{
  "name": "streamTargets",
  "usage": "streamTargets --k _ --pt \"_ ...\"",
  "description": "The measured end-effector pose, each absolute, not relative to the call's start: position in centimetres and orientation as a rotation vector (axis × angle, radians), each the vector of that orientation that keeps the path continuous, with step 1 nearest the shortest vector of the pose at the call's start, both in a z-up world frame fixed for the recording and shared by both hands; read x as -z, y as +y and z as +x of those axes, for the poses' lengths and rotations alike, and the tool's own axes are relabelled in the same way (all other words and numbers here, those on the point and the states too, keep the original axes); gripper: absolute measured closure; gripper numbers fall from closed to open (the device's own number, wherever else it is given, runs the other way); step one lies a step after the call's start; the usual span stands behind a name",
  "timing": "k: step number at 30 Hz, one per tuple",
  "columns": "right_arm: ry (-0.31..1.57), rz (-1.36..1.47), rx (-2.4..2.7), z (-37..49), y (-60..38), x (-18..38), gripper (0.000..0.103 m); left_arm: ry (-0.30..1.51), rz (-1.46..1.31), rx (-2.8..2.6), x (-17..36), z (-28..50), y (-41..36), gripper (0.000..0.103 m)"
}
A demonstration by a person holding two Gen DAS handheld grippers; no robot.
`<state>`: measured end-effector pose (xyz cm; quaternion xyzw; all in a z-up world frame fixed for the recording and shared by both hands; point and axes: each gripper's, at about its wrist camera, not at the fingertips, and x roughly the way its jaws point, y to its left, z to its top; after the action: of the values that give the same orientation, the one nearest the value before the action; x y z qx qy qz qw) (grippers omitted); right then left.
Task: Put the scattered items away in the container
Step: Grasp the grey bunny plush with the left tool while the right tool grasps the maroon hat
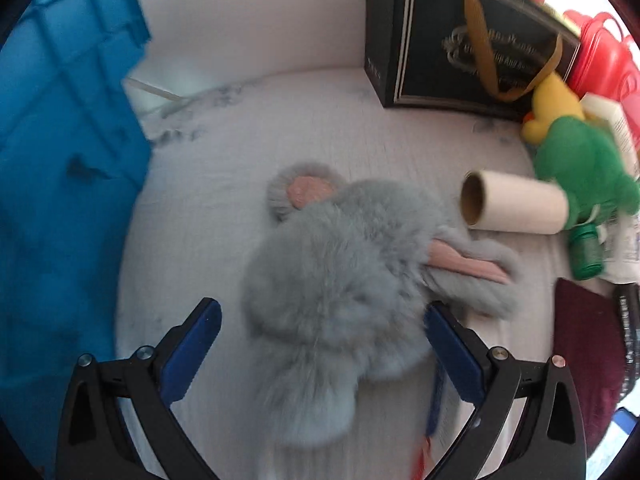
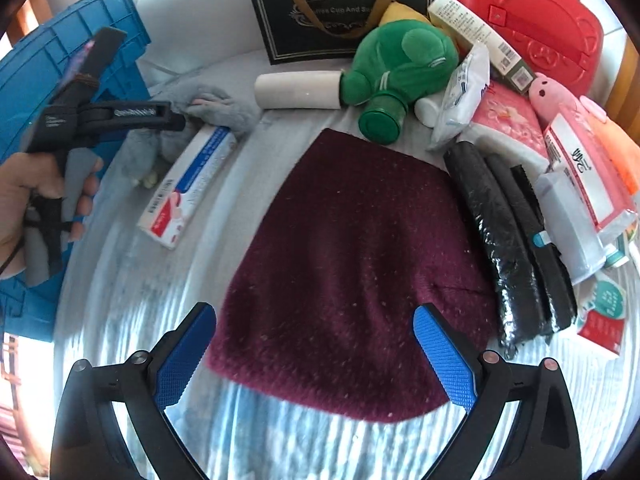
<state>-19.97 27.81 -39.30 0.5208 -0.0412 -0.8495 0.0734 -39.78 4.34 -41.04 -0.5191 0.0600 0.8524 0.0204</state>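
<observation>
The grey plush toy (image 1: 340, 280) lies on the bed (image 1: 224, 168), between the spread fingers (image 1: 448, 344) of the left gripper (image 1: 320, 340), which grip nothing. Judged soft, light and compressible: the long fur will slip, so close on the thick body, not on the ear (image 1: 472, 268) or the fur tips. It rests partly on a toothpaste box (image 2: 188, 184); lift clear of it. The blue crate (image 1: 60, 200) stands at the left, near.

The maroon knit hat (image 2: 352, 272) lies flat ahead of the right gripper (image 2: 316, 356), fingers apart and empty. It is limp; pinch a bunched fold at the near edge.

Farther right: a cardboard tube (image 1: 516, 208), a green plush (image 2: 400, 64) and a green-capped bottle (image 2: 380, 120).
</observation>
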Motion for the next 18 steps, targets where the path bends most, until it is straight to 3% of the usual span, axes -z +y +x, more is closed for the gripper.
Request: streamTargets --k 6,8,10,11,12,13,18 --pt "-0.067 1.569 2.568 -20.8 28.0 40.6 0.002 0.119 -1.638 -2.635 43.3 -41.5 4.6 0.0" --pt "-0.024 1.574 2.593 -21.1 27.9 41.2 0.002 0.091 -1.637 -2.636 43.2 -41.6 4.6 0.006" --pt "0.003 1.575 2.619 -21.2 28.0 41.6 0.002 0.097 -1.62 -2.631 42.9 -41.4 5.1 0.032" --pt "0.017 1.566 2.637 -21.3 28.0 41.7 0.002 0.115 -1.606 -2.632 42.7 -41.2 5.4 0.039" --pt "0.031 1.557 2.647 -21.5 27.9 41.9 0.001 0.116 -1.601 -2.628 42.5 -41.0 5.6 0.055" --pt "0.047 1.555 2.651 -21.6 27.9 42.1 0.001 0.109 -1.601 -2.628 42.3 -40.7 5.8 0.065" --pt "0.081 1.548 2.679 -22.4 28.0 43.0 0.0 0.047 -1.581 -2.653 41.9 -39.1 5.8 0.071"
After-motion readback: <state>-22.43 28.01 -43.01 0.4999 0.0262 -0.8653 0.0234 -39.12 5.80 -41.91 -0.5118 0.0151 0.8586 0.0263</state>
